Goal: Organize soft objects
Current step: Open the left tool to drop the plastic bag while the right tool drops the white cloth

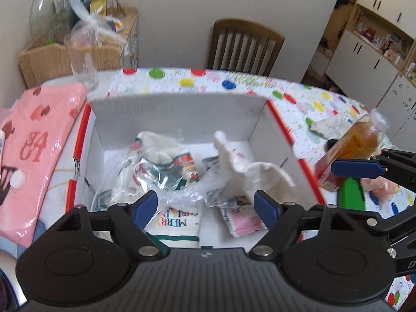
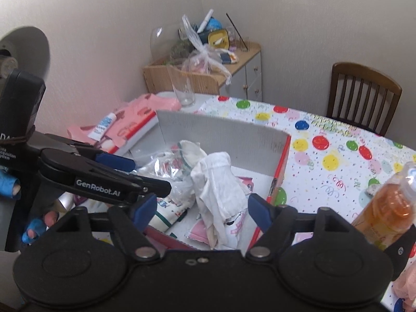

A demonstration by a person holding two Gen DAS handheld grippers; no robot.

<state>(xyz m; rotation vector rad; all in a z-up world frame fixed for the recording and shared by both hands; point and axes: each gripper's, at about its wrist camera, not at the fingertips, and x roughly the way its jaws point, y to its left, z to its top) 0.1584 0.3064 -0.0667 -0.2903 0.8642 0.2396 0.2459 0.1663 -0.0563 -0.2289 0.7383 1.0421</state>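
A white cardboard box (image 1: 182, 109) with red edges sits on the table and holds soft things: a crumpled white cloth (image 1: 249, 171), a Christmas-print item in clear plastic (image 1: 166, 166), a "Merry Christmas" towel (image 1: 176, 223) and a pink packet (image 1: 244, 223). My left gripper (image 1: 206, 208) is open and empty just above the box's near side. My right gripper (image 2: 202, 212) is open and empty over the box (image 2: 221, 130), near the white cloth (image 2: 218, 182). The right gripper's blue pad (image 1: 356, 167) shows at the right of the left wrist view; the left gripper's fingers (image 2: 114, 179) cross the right wrist view.
A folded pink cloth in plastic (image 1: 39, 135) lies left of the box. A drinking glass (image 1: 83, 62) stands behind it. An orange-liquid bottle (image 1: 356, 143) stands right of the box on the balloon-print tablecloth (image 1: 234, 80). A wooden chair (image 1: 244, 46) and a cluttered cabinet (image 2: 234, 62) stand behind.
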